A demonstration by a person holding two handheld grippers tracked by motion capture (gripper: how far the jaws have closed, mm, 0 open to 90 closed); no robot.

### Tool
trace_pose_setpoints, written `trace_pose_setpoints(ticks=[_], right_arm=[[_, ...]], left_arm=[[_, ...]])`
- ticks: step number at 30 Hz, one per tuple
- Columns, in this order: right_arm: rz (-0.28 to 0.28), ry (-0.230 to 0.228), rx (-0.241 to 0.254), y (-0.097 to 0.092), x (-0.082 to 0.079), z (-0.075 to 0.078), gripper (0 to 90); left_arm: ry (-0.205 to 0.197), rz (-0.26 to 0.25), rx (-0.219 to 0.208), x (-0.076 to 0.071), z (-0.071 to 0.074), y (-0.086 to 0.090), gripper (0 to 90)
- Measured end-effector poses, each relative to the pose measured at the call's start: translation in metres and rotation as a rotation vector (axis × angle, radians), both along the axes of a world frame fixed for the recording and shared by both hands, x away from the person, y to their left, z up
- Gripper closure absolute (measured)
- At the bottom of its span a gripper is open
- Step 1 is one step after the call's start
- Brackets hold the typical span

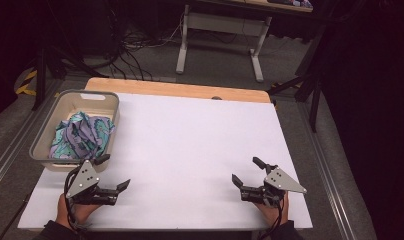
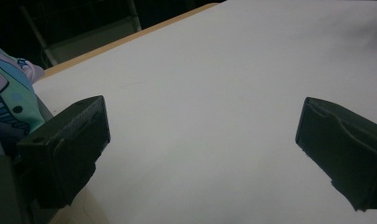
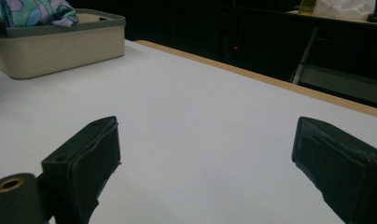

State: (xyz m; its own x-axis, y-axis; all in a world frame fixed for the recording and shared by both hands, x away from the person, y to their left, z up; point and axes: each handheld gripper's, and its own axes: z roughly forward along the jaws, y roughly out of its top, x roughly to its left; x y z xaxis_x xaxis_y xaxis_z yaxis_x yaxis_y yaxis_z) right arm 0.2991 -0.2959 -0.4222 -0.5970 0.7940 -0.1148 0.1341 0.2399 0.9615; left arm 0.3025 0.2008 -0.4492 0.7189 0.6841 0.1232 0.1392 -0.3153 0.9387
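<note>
High view: a white table (image 1: 190,145) with a wooden far edge fills the middle of the frame. At centre left a beige bin (image 1: 106,105) sits on the table's left edge, holding a crumpled cloth (image 1: 82,135) printed in teal, lilac and white. At lower left the left gripper (image 1: 111,172) lies low over the table just below the bin's near corner, jaws spread wide with nothing between them. At lower right the right gripper (image 1: 247,172) is likewise spread and empty, well apart from the bin. A hand holds each from the bottom edge.

Left gripper view: the cloth (image 2: 9,105) appears large at the left edge, just behind the left jaw, its teal ground and dark outlined pattern legible. Bare table (image 2: 214,93) lies between the jaws.

Right gripper view: the bin (image 3: 60,46) stands in the upper left of the frame, its grey rim and beige wall seen from the side. The cloth (image 3: 35,11) rises above the rim. The table's wooden edge runs diagonally to the right.
</note>
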Motion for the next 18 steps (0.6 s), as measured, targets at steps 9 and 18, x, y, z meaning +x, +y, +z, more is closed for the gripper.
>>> trace_pose_setpoints(ticks=[9, 18], right_arm=[[0.007, -0.005, -0.006, 0.004, 0.002, 0.000, 8.7], [0.016, -0.004, -0.017, 0.011, 0.007, 0.001, 8.7]], left_arm=[[-0.016, 0.018, -0.009, -0.002, 0.005, 0.005, 4.8], [-0.064, 0.166, 0.001, -0.014, 0.030, 0.028, 5.8]])
